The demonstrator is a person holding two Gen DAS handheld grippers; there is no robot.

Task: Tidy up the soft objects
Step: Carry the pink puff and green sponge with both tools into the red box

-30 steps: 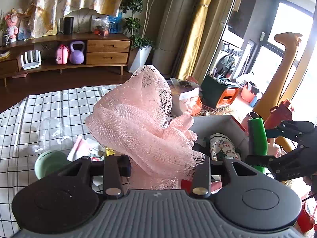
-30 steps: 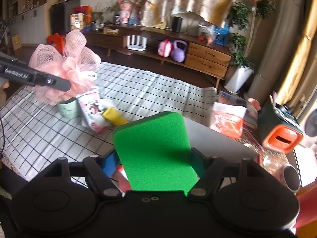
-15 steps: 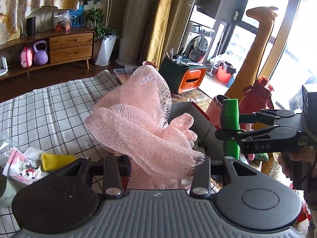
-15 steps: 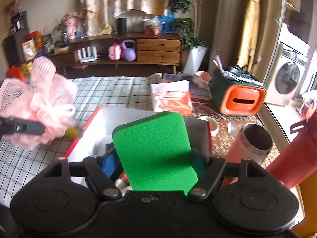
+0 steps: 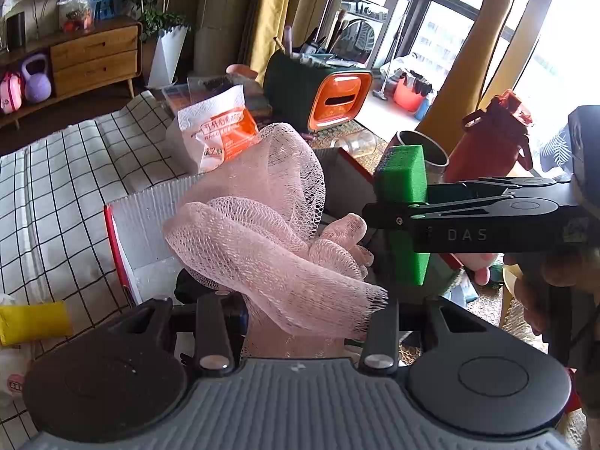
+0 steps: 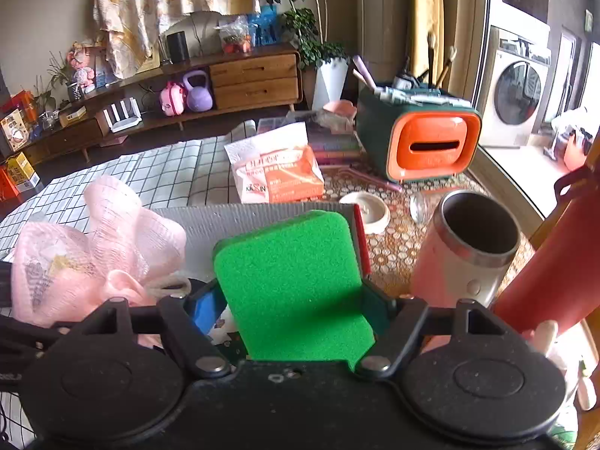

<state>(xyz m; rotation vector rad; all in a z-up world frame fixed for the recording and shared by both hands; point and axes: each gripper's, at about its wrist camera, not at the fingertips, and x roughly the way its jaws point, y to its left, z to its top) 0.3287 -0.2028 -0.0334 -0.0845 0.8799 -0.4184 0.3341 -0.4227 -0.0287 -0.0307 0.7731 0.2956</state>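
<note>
My left gripper (image 5: pixel 300 311) is shut on a pink mesh bath pouf (image 5: pixel 270 232), which bulges up between its fingers and hides their tips. It hangs over an open box (image 5: pixel 146 217) with grey corrugated walls and a red edge. My right gripper (image 6: pixel 296 300) is shut on a green sponge (image 6: pixel 296 285) that stands upright between its jaws, over the same box (image 6: pixel 243 217). The left wrist view shows the right gripper (image 5: pixel 405 217) coming in from the right with the sponge (image 5: pixel 407 202), close beside the pouf. In the right wrist view the pouf (image 6: pixel 97 243) sits at the left.
Behind the box lie an orange tissue pack (image 6: pixel 277 172), a green and orange organizer (image 6: pixel 420 138), a small white bowl (image 6: pixel 369 208) and a steel mug (image 6: pixel 472 247). A red bottle (image 6: pixel 555 270) stands at the right. A yellow item (image 5: pixel 33 317) lies on the checked cloth (image 5: pixel 56 187).
Both grippers have swung from over the checked cloth to over the box and sunk a little. The right gripper with the sponge has come close beside the pouf. Both grips are unchanged.
</note>
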